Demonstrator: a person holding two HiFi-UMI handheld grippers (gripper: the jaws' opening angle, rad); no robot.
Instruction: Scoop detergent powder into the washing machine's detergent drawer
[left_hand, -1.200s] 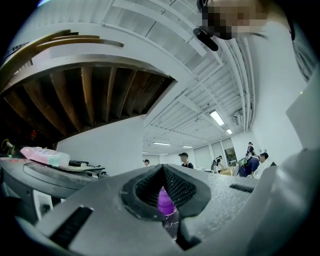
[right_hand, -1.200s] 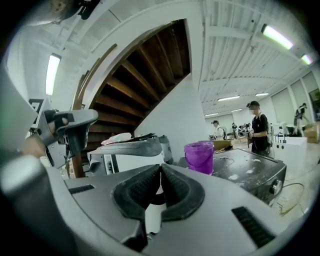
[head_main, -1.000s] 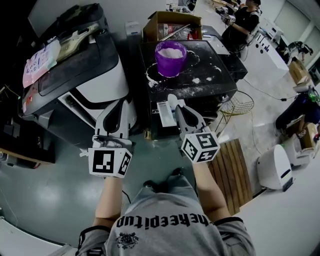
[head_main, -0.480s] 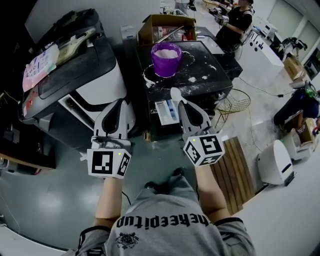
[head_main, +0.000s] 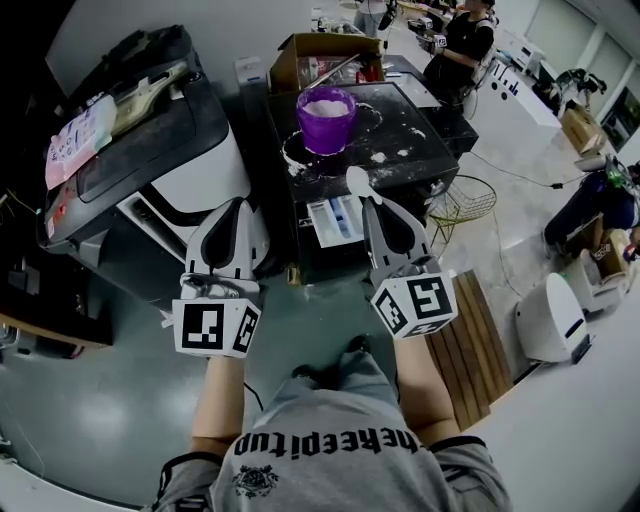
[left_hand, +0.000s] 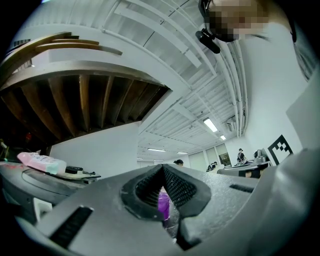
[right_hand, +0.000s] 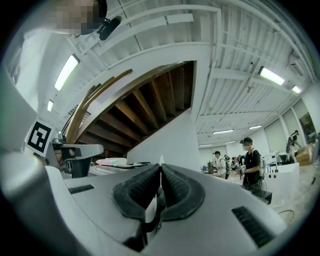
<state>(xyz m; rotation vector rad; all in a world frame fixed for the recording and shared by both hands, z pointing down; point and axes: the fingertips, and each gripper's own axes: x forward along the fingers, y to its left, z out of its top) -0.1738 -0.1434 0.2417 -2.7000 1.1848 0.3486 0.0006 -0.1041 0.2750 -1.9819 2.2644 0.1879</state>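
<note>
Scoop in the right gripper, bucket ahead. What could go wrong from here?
1. The right gripper pinches only the thin handle end of the white scoop; once loaded, it may twist or slip.
2. Powder already lies spilled on the black top around the purple bucket; carrying a scoopful to the narrow pulled-out drawer could scatter more.

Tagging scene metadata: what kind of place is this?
Likely an open lab or workshop hall: black-topped white washing machine on bare floor, purple plastic bucket of powder on a dusty black table, person standing by white benches behind.
</note>
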